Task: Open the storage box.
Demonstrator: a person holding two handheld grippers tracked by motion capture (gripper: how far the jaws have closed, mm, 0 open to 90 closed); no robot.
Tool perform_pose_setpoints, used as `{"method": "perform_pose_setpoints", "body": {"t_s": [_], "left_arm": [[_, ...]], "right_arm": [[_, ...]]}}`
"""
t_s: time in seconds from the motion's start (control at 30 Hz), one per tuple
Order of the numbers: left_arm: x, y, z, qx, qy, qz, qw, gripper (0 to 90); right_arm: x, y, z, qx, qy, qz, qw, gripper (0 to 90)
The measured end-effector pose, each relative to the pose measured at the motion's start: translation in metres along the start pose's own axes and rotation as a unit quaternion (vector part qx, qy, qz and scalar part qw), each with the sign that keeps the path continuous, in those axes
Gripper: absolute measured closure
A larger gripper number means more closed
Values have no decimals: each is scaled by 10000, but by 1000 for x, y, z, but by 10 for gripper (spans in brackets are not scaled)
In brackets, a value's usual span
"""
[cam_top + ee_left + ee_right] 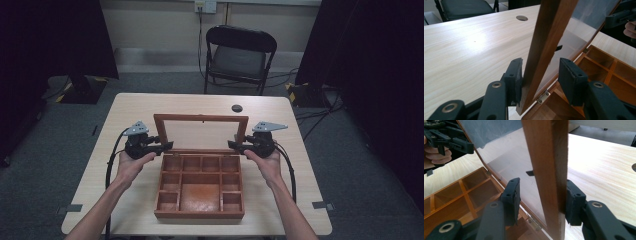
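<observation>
A wooden compartment box (199, 189) sits on the near middle of the table (135, 107), its glass-paned lid (201, 131) standing upright on hinges at the back edge. The left claw (167, 146) straddles the lid's left frame rail low down: in the left gripper view one jaw touches the rail's outer face while the other stands clear of the pane, so the claw is apart, not clamped. The right claw (233, 144) does the same on the right rail, with one pad against the wood and a gap on the glass side. The lid should handle as stiff and fairly light, but the pane looks fragile and slick, so any hold belongs on the wooden frame, not the glass; taking both rails together keeps the small brass hinge (543, 97) from twisting. The box body looks heavy enough to stay put. The pane's reflections make it hard to judge whether it is glass or plastic; the lid's top rail is cut off in both gripper views, and the small dark tab (529, 173) seen through the pane is unclear, perhaps a latch.
</observation>
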State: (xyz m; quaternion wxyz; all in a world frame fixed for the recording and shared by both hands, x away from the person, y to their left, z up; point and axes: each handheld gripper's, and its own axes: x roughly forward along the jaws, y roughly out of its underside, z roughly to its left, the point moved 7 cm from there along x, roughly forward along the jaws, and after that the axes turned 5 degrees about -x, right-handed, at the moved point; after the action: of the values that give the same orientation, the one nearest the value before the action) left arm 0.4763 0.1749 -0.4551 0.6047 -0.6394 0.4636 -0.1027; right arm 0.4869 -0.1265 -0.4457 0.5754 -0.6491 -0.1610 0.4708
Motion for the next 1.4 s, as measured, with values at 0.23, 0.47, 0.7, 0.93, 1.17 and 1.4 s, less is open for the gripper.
{"method": "perform_pose_setpoints", "body": {"t_s": [0.23, 0.47, 0.7, 0.93, 1.17, 1.4], "left_arm": [[1, 0, 3, -34, -40, -14, 10000, 574], [4, 0, 6, -86, -101, -51, 9999, 586], [7, 0, 10, -194, -178, -86, 9996, 598], [9, 2, 13, -191, -229, 21, 9996, 606], [9, 4, 14, -337, -197, -14, 9992, 589], [12, 7, 23, -328, -344, 87, 9988, 605]], "right_arm": [[4, 5, -2, 48, -1, 67, 10000, 506], [9, 17, -6, 198, 41, 178, 9996, 482], [10, 18, -10, 291, 93, 135, 9994, 521], [12, 19, -14, 407, 187, 71, 9990, 563], [15, 18, -15, 415, 208, 29, 9989, 524], [21, 21, -20, 544, 311, -8, 9980, 520]]}}
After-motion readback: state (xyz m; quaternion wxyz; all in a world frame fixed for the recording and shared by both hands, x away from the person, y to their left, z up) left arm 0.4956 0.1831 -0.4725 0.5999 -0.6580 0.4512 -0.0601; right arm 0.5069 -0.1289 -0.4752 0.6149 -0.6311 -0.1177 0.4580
